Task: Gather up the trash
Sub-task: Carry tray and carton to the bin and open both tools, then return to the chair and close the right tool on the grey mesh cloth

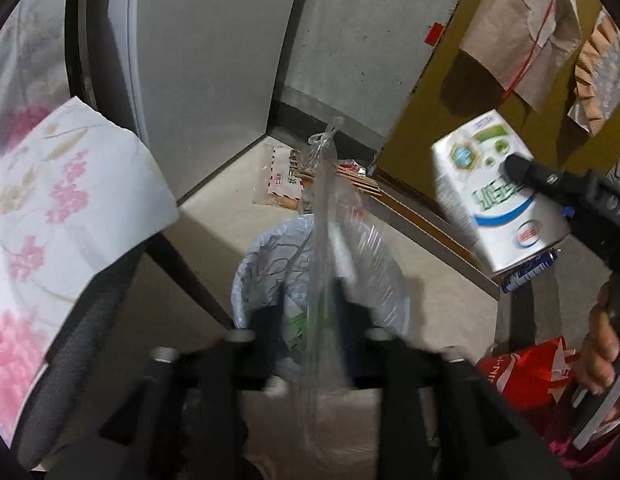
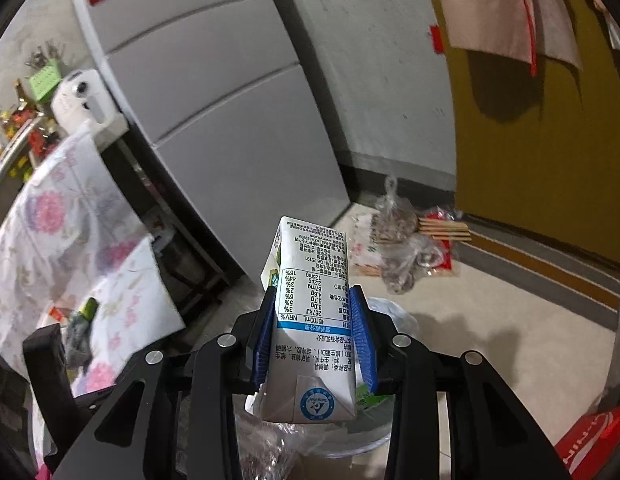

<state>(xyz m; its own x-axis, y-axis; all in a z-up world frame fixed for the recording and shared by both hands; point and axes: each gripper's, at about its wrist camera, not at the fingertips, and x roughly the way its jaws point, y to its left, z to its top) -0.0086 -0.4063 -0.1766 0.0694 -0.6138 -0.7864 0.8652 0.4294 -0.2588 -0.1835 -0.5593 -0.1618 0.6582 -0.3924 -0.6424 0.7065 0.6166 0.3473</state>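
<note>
My right gripper (image 2: 313,320) is shut on a white milk carton (image 2: 310,304) with printed text, held in the air above a bag-lined trash bin (image 2: 390,320). In the left wrist view the same carton (image 1: 494,196) hangs at the right, with one right fingertip (image 1: 518,168) pressed on it. My left gripper (image 1: 308,300) is shut on a strip of clear plastic bag (image 1: 324,216), stretched up over the round bin (image 1: 270,264) with its grey liner.
A table with a floral cloth (image 1: 50,208) stands at the left, a grey fridge (image 1: 202,64) behind it. Bagged litter and chopsticks (image 2: 406,240) lie on the floor by the yellow door (image 2: 542,160). A red bag (image 1: 526,372) sits lower right.
</note>
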